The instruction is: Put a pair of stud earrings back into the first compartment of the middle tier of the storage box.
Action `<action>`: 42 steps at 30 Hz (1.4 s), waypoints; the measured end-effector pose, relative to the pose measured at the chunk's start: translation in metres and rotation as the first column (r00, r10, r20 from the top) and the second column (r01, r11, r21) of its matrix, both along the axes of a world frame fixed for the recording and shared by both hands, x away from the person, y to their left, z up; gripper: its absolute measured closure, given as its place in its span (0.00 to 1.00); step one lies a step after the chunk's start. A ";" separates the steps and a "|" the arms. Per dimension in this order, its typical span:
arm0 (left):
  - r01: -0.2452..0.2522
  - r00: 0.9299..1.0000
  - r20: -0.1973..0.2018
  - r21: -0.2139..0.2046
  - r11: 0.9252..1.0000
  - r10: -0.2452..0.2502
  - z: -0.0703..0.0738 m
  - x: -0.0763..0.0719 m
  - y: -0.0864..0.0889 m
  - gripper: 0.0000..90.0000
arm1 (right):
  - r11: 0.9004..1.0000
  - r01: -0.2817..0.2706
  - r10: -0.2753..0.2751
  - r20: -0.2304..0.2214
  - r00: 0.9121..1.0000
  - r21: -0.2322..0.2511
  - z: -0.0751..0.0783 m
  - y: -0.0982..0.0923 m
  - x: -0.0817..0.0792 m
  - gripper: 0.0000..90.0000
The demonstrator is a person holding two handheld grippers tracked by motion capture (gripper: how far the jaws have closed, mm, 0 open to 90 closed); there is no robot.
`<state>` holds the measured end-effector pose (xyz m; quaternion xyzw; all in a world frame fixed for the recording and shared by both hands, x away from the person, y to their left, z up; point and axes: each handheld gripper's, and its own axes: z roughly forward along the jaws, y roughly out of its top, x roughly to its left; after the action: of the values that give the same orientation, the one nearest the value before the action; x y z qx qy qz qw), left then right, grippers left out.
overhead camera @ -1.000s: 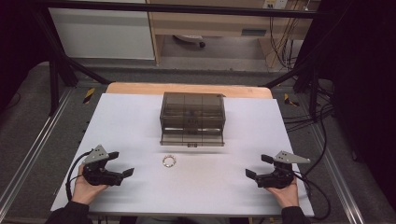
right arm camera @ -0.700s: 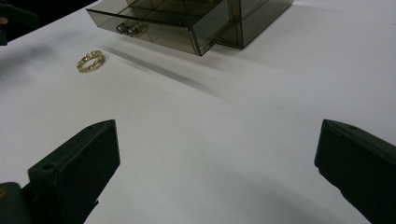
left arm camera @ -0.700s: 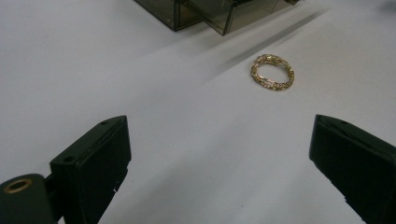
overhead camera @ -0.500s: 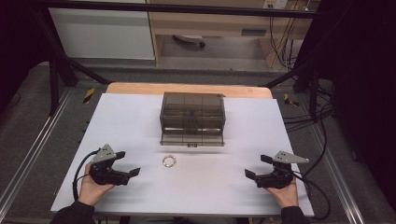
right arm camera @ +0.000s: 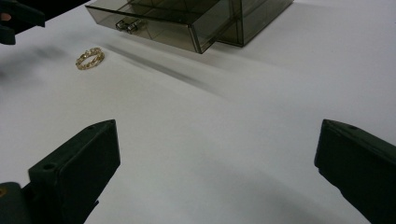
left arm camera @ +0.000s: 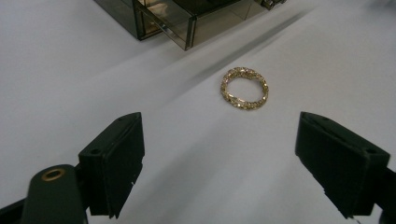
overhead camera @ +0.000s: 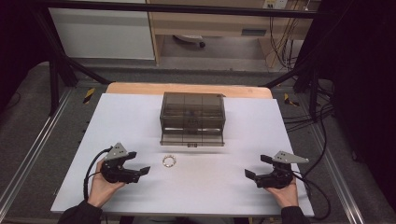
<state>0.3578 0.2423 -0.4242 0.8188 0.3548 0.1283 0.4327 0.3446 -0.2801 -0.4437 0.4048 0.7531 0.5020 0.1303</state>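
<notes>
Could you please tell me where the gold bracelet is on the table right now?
In the high view, the bracelet lies flat on the white table, just in front of the smoky drawer box and a little ahead of the open left gripper.

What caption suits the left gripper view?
Open left hand-held gripper faces a gold bracelet lying before a smoky box's open drawer.

Gold bracelet [left arm camera: 244, 88], smoky box [overhead camera: 192, 117]
</notes>
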 end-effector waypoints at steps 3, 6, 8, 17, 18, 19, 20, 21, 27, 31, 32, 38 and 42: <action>-0.004 1.000 -0.004 0.002 1.000 0.004 0.002 0.001 -0.005 0.21 | 1.000 0.000 0.000 0.001 1.000 0.001 0.000 0.000 0.000 0.01; -0.007 1.000 -0.009 0.002 1.000 0.007 0.003 0.003 -0.011 0.24 | 1.000 -0.002 0.002 0.000 1.000 -0.001 0.000 0.000 0.000 0.01; -0.002 1.000 -0.015 0.001 1.000 0.002 0.003 0.005 -0.015 0.25 | 1.000 -0.002 0.002 0.000 1.000 -0.003 0.000 0.000 0.000 0.01; 0.013 0.999 -0.031 0.036 0.999 -0.012 0.002 0.010 -0.036 0.35 | 1.000 -0.002 0.002 0.001 1.000 -0.002 0.000 0.000 0.000 0.01; 0.013 0.999 -0.031 0.038 0.999 -0.012 0.002 0.011 -0.038 0.37 | 1.000 -0.004 0.004 0.000 1.000 -0.003 0.000 0.000 0.000 0.01; 0.019 0.999 -0.034 0.042 0.999 -0.018 0.002 0.012 -0.040 0.39 | 1.000 -0.003 0.003 -0.001 1.000 -0.003 0.000 0.000 0.000 0.01; 0.018 0.999 -0.038 0.042 0.999 -0.017 0.002 0.013 -0.043 0.41 | 1.000 -0.003 0.003 -0.002 1.000 -0.003 0.000 0.000 0.000 0.01; 0.021 0.999 -0.041 0.044 0.999 -0.019 0.001 0.014 -0.045 0.42 | 1.000 -0.004 0.004 0.001 1.000 -0.003 0.000 0.000 0.000 0.01; 0.017 0.998 -0.055 0.059 0.998 -0.014 -0.002 0.022 -0.060 0.48 | 1.000 -0.004 0.004 -0.002 1.000 -0.004 0.000 0.000 0.000 0.01; 0.007 0.998 -0.056 0.072 0.997 -0.003 -0.004 0.026 -0.067 0.52 | 1.000 -0.005 0.005 -0.002 1.000 -0.004 0.000 0.000 0.000 0.01; 0.005 0.998 -0.055 0.076 0.997 -0.001 -0.004 0.027 -0.069 0.53 | 1.000 -0.005 0.005 -0.002 1.000 -0.004 0.000 0.000 0.000 0.01; -0.004 0.998 -0.063 0.099 0.995 0.010 -0.010 0.035 -0.075 0.60 | 1.000 -0.006 0.006 -0.002 1.000 -0.007 0.000 0.000 0.001 0.01; -0.008 0.998 -0.064 0.117 0.993 0.016 -0.014 0.040 -0.078 0.63 | 1.000 -0.006 0.006 -0.003 1.000 -0.007 -0.001 0.001 0.000 0.01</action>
<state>0.3980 0.1641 -0.4382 0.8443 0.3655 0.1250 0.3715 0.3450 -0.2795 -0.4442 0.4027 0.7563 0.4991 0.1291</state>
